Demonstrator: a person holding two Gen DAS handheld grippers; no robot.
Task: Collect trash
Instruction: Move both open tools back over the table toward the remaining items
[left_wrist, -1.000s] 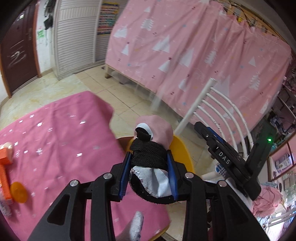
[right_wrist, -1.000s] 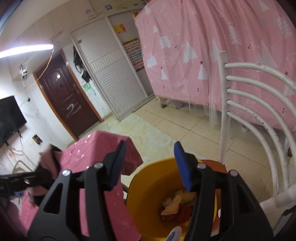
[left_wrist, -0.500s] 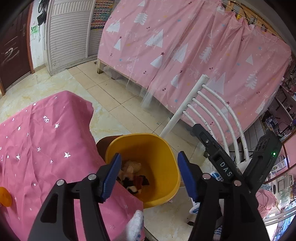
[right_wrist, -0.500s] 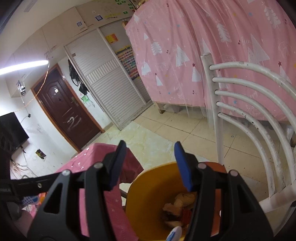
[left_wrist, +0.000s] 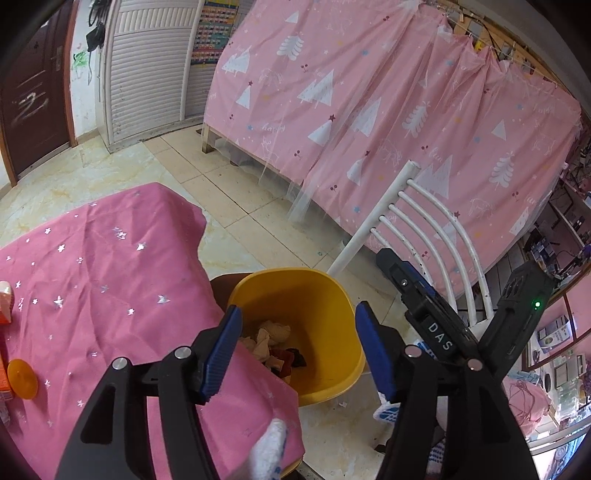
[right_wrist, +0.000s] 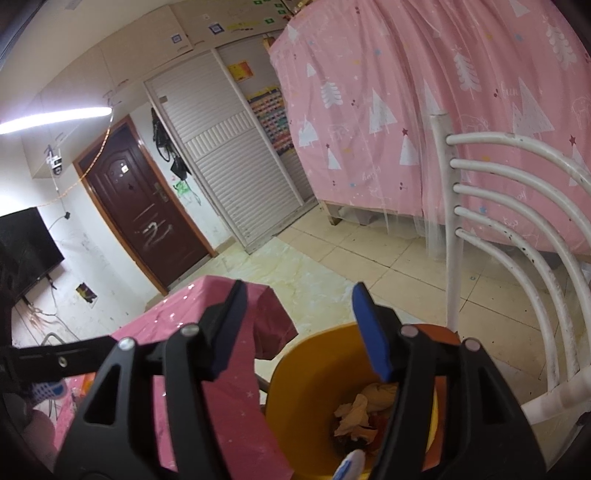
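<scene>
Both grippers empty over the yellow bin

Left gripper and right gripper fingers gape, the right's just widened; the crumpled scraps inside look light, soft, pinchable anywhere.

Right tongs, jaws just widened and empty, above yellow bin holding crumpled trash.

Left gripper: low centre of its own view, angled downward; jaws have just been opening and now stand apart, nothing between the blue pads.
Right gripper: low centre of its own view, tilted slightly down; jaws have just been opening wider, nothing between them.
Right gripper seen from the left view: black body at the right edge, beside the left gripper.
</scene>
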